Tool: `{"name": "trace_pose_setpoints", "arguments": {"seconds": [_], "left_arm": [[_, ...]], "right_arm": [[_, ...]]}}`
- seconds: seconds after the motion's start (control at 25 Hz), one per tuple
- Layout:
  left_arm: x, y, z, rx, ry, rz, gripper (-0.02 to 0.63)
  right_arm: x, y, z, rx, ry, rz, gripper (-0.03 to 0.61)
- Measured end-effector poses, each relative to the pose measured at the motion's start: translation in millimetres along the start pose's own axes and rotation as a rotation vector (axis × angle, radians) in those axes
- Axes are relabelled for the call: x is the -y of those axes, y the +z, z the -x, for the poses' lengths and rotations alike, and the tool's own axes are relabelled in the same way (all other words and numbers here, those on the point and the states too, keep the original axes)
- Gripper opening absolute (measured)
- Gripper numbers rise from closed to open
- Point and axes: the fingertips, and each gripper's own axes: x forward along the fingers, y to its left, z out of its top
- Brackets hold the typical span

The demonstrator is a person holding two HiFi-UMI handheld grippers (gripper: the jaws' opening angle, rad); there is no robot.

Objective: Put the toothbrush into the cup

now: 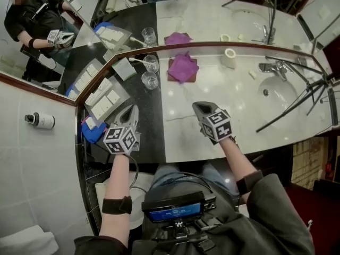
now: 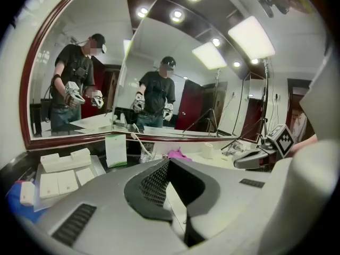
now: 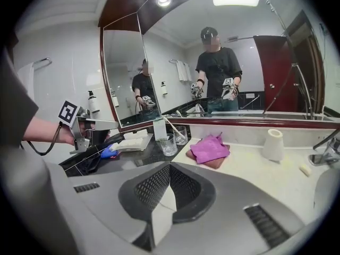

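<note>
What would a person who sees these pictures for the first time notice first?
The magenta cloth stands out on the pale counter below the mirror. Left of it, on the dark strip, the far glass holds a white toothbrush; the near glass is empty. In front, the left gripper and right gripper hover shut, holding nothing.

Magenta cloth (image 1: 183,68), black countertop (image 1: 146,126) (white beyond), blue glove (image 1: 94,133), perhaps

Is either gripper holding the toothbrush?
No: the left gripper and right gripper are both shut and empty, and the toothbrush leans in the rear glass by the mirror.
</note>
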Motion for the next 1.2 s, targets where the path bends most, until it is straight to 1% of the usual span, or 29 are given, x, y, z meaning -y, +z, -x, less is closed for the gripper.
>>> {"name": "trace_pose_setpoints", "arguments": {"seconds": [0.2, 0.4, 0.52, 0.64, 0.72, 0.8, 0.84, 0.96, 1.04, 1.2], "left_arm": [[17, -9, 16, 0.006, -0.018, -0.004, 0.002], [26, -11, 23, 0.028, -0.041, 0.056, 0.002], [32, -12, 24, 0.030, -0.066, 0.063, 0.003], [45, -23, 20, 0.003, -0.115, 0.051, 0.005], [59, -37, 12, -0.042, -0.154, 0.023, 0.020], [78, -56, 3, -0.114, -0.208, -0.039, 0.042], [88, -66, -3, -0.157, -0.238, -0.088, 0.061], [114, -93, -22, -0.287, -0.325, -0.287, 0.111], [132, -106, -34, -0.370, -0.395, -0.418, 0.145], [154, -136, -58, -0.539, -0.518, -0.640, 0.198]], "right_arm": [[10, -14, 24, -0.005, -0.032, -0.017, 0.017], [20, -20, 42, -0.001, -0.054, -0.045, 0.017], [21, -24, 45, 0.003, -0.058, -0.055, 0.017], [20, -29, 46, 0.004, -0.053, -0.063, 0.017], [21, -34, 46, 0.002, -0.053, -0.068, 0.017], [22, -38, 48, -0.001, -0.055, -0.080, 0.017], [22, -39, 50, -0.002, -0.057, -0.088, 0.017], [29, -46, 53, -0.003, -0.067, -0.110, 0.017], [35, -52, 53, -0.006, -0.075, -0.125, 0.017], [44, -67, 57, -0.013, -0.093, -0.154, 0.017]]}}
